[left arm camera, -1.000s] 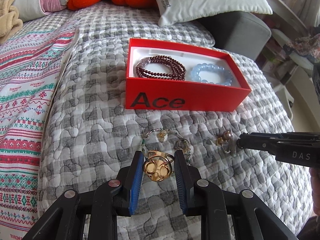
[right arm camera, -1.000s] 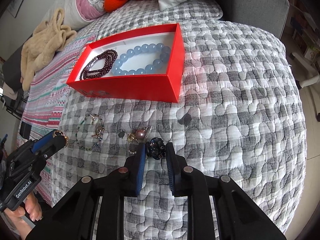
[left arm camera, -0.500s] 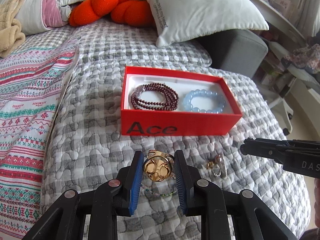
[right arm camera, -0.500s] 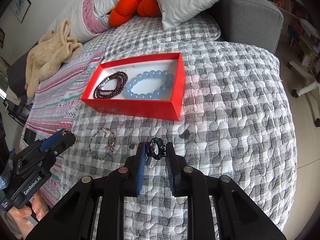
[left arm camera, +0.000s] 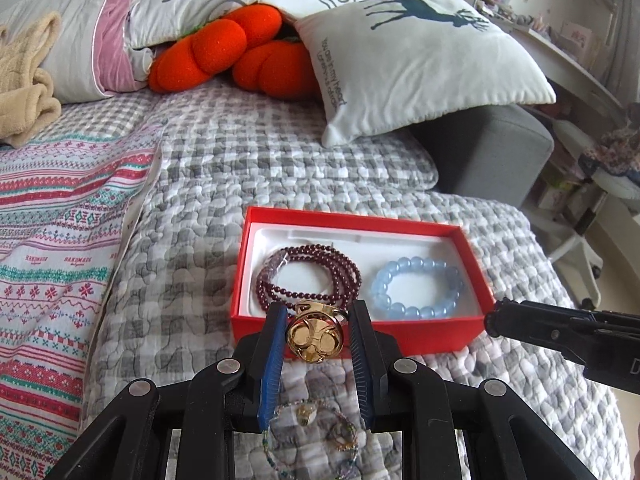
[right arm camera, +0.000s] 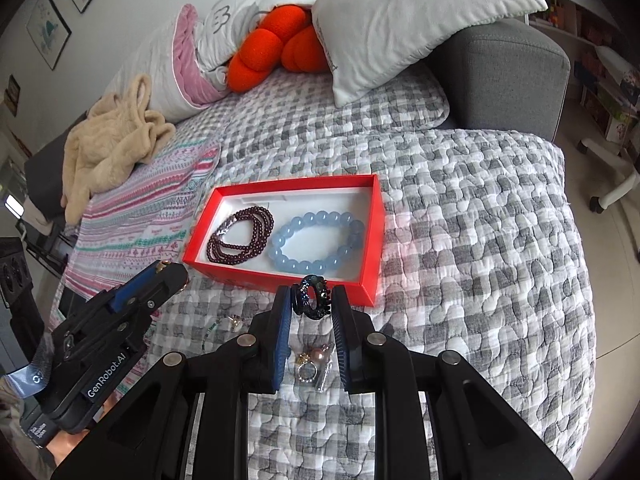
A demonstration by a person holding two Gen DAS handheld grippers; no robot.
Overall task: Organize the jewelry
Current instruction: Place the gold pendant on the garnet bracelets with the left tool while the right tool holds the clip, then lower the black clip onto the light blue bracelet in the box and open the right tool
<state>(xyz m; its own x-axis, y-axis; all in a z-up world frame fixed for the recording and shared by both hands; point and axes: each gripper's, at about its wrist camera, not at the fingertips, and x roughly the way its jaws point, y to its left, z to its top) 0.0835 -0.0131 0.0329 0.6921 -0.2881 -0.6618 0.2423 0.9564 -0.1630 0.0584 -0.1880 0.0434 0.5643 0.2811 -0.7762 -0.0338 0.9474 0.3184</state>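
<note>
My left gripper is shut on a gold ring, held in the air just in front of the red box. My right gripper is shut on a dark beaded ring, held above the quilt by the red box's near right corner. The box holds a dark red bead bracelet and a light blue bead bracelet. A thin beaded chain with charms lies on the quilt under the left gripper. A pearl earring and small ring lie under the right gripper.
The grey checked quilt covers the bed. A striped blanket lies to the left. A white deer pillow, orange cushions and a beige garment lie at the back. A grey headboard stands at the right.
Both grippers have risen from the quilt and moved toward the red box, each carrying its ring. The chain and earring stay on the quilt below.
</note>
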